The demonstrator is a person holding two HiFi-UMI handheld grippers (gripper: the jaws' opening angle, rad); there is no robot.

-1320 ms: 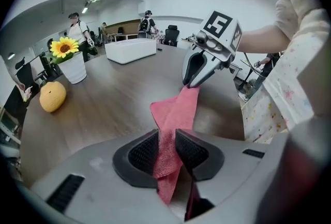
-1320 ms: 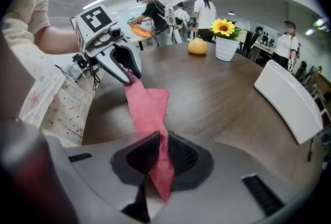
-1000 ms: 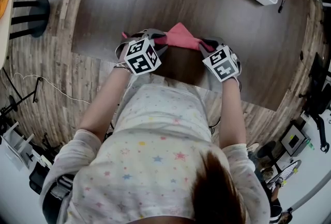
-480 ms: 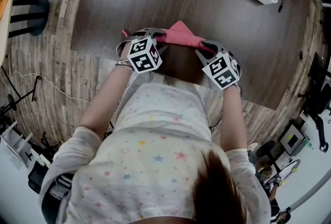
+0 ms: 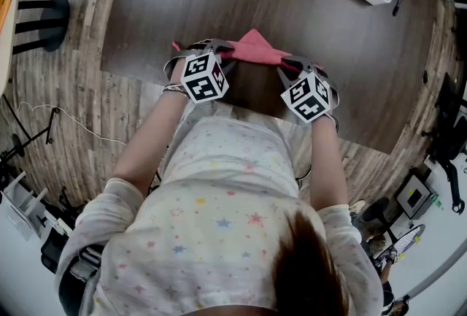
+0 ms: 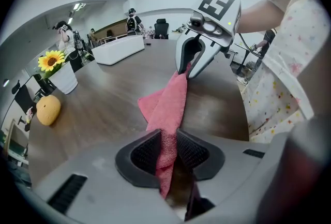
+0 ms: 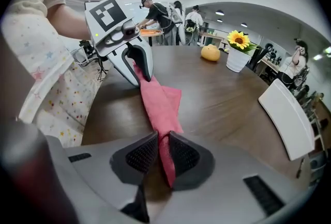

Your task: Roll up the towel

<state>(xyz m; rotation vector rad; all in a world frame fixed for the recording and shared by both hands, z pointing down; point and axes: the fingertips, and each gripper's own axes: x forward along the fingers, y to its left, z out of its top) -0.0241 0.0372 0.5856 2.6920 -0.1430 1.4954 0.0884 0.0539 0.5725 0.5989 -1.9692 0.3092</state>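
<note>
Towel (image 5: 252, 50), pink and bunched, is held stretched over the bench (image 5: 306, 15) at upper centre of the frame. One end is clamped by the left tool (image 6: 166, 149), whose jaws have just been closed further on it. The other end is clamped by the right tool (image 7: 161, 151).

Both arms reach forward from the torso, the left forearm (image 5: 146, 143) and the right forearm (image 5: 325, 161) roughly parallel, elbows bent. The left gripper (image 6: 166, 149) tilts steeply down. Its jaws, which have just been closing, press on one end of the pink towel (image 6: 168, 99). The right gripper (image 7: 162, 151) tilts down likewise, its jaws clamped on the other end. The two grippers sit side by side near the body, tips angled inward toward each other, with a stretch of cloth spanning between them.
</note>
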